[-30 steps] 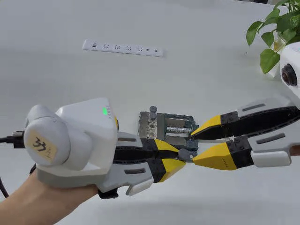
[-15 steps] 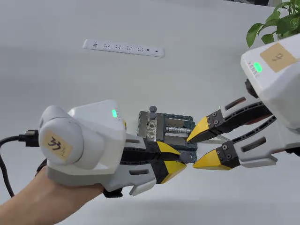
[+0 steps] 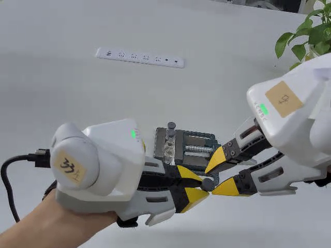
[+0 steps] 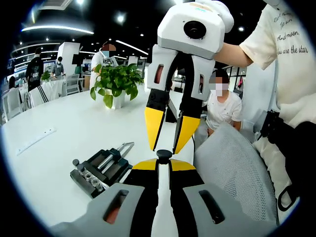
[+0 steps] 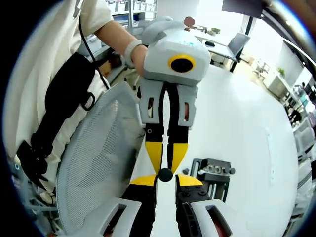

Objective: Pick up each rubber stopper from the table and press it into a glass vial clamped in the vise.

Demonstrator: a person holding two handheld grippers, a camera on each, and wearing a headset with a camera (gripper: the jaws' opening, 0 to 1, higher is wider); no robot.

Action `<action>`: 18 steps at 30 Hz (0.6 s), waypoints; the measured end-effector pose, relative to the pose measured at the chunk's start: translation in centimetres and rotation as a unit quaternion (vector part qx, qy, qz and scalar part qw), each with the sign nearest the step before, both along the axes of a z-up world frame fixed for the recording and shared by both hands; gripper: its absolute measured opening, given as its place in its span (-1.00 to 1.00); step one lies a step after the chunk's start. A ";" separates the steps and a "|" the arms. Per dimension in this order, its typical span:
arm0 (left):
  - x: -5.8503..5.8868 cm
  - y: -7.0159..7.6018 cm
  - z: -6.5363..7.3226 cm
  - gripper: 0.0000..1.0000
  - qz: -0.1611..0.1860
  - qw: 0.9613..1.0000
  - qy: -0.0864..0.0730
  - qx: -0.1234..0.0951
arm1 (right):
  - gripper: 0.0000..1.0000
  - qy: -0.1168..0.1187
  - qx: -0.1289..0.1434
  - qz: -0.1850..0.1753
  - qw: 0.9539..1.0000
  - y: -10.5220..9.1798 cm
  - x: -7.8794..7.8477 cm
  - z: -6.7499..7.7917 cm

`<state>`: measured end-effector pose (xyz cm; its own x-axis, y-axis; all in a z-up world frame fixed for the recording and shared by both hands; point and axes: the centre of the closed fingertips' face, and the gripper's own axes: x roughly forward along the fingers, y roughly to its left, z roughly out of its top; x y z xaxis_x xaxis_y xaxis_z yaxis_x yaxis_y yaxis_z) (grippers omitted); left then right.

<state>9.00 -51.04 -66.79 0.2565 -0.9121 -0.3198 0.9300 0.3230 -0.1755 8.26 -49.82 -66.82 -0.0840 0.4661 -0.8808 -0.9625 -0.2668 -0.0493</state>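
Head view: left gripper (image 3: 203,186) enters from near left, held in a bare hand (image 3: 46,225). Its yellow-tipped jaws are drawn together, clamped on a small dark grey rubber stopper (image 3: 207,183). The stopper is carried in the air, just near and right of the small dark metal vise (image 3: 199,139), and is not in any vial.

Right gripper (image 3: 210,181) enters from the right, tip to tip with the left gripper. Its jaws stand apart, one on either side of the stopper. The lower yellow tip looks to touch the stopper and the upper tip is clear of it. In the right gripper view the stopper sits in the gap between that gripper's own tips, and whether both tips touch it cannot be told.

The vise sits on the white table (image 3: 77,98), just beyond the two sets of tips. A row of clear glass vials (image 3: 168,149) is clamped at its left end. The far vial carries a dark stopper (image 3: 171,125), and the nearer ones look open.

Far left on the table: white power strip (image 3: 139,57). Far right edge: green leafy plant (image 3: 305,36). A black cable (image 3: 10,178) runs from the left gripper's rear. Left gripper view: grey mesh chair back (image 4: 232,168) beside the table edge.
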 end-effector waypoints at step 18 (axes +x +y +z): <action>-0.4 -0.2 -0.4 -0.94 -0.010 1.000 0.007 0.008 | -0.85 0.000 -0.017 0.022 1.000 -0.1 -0.6 -0.5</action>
